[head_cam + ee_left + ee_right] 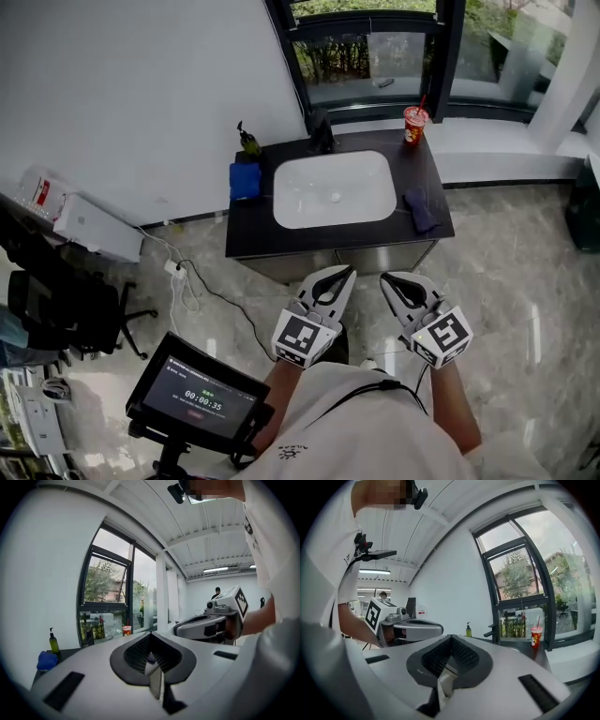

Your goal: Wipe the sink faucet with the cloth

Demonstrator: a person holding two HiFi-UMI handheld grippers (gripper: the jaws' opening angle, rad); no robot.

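Left gripper (349,271), right gripper (385,277): jaws closed, empty, short of table (248,232). Cloth (422,210): on table, right of sink (309,192); faucet (321,131) at far edge (fits fetching or finished; wiping wants a firm pinch).

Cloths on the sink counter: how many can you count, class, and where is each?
2. A blue cloth lies on the counter left of the sink, next to the soap bottle; a dark purple cloth lies right of the sink. None seems hidden.
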